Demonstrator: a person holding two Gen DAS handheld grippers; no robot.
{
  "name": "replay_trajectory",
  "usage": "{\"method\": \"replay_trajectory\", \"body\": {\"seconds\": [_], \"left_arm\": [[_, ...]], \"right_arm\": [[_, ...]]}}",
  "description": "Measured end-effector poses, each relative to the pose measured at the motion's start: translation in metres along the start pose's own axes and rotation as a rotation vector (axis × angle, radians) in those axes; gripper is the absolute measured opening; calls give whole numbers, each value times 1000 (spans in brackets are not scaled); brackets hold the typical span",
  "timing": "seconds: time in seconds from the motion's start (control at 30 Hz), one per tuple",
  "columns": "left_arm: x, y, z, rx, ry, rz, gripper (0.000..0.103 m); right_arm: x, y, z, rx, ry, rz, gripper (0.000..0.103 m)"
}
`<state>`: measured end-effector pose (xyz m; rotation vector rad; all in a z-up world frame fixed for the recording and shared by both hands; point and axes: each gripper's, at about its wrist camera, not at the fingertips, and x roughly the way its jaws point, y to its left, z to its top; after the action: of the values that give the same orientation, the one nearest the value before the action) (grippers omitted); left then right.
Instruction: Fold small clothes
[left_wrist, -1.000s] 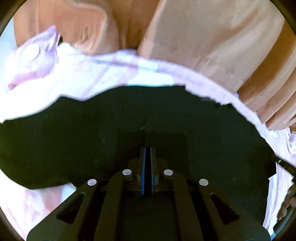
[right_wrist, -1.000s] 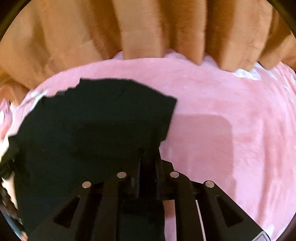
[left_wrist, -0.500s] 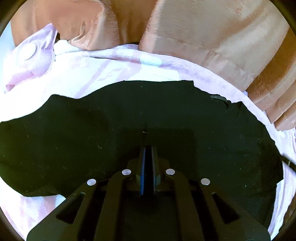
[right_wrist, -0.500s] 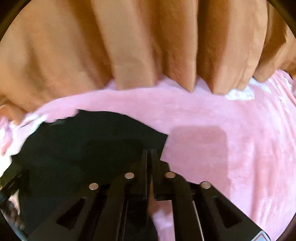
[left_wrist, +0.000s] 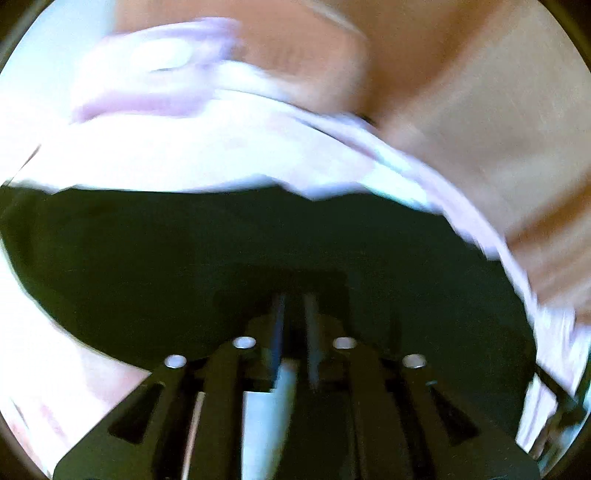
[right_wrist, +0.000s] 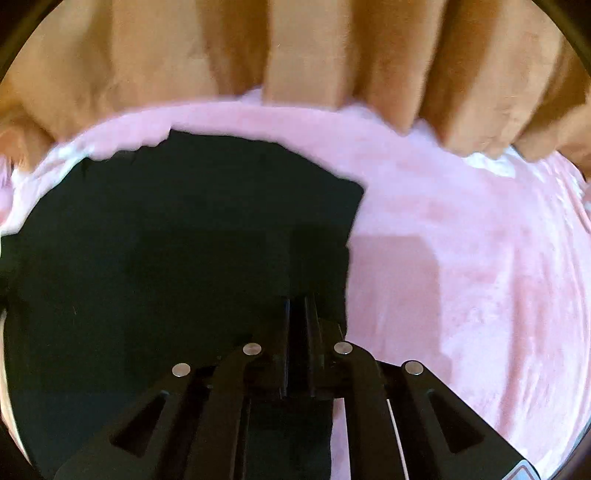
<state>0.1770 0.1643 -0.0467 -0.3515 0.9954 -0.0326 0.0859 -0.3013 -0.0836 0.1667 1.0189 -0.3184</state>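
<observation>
A black garment lies spread on a pink blanket; it also shows in the right wrist view. My left gripper sits at the garment's near edge with its jaws a small way apart; the view is blurred. My right gripper is at the garment's right side near its edge, jaws a little apart with black cloth between and below them. Whether either one still pinches cloth is hard to tell.
The pink blanket covers the surface to the right. Orange-brown curtains hang along the far edge. A pale pink pillow lies at the far left in the left wrist view.
Both grippers' jaws, shut before, now stand slightly apart. The left view has swung and blurred, and the garment's near edge now lies by the left fingers. The right gripper has moved back over the garment.
</observation>
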Motion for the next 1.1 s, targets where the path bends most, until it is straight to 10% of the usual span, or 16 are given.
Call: {"method": "replay_trajectory", "body": {"seconds": [0.07, 0.23, 0.33, 0.4, 0.43, 0.47, 0.73, 0.93, 1.1], "left_arm": [[-15, 44, 15, -101, -54, 77, 43], [-40, 166, 35, -380, -109, 417, 47], [-30, 204, 31, -506, -43, 419, 47], [-27, 200, 38, -463, -68, 421, 38], [-24, 193, 44, -416, -68, 385, 8], [-22, 188, 47, -396, -66, 354, 5], [-71, -17, 50, 14, -256, 87, 5], [-38, -202, -47, 395, -91, -204, 11], [-38, -215, -91, 409, -110, -196, 54]], "right_arm": [[-20, 5, 3, 23, -63, 41, 10], [-45, 44, -6, -60, -132, 63, 19], [-52, 69, -28, -51, -115, 124, 20], [-47, 90, -38, -98, -98, 127, 20], [-39, 92, -34, -123, -97, 113, 21], [-38, 101, -35, -150, -105, 88, 21], [-54, 91, -27, -118, -133, 116, 27], [-57, 66, -16, -57, -138, 111, 37], [-46, 34, -7, 16, -106, 91, 37]]}}
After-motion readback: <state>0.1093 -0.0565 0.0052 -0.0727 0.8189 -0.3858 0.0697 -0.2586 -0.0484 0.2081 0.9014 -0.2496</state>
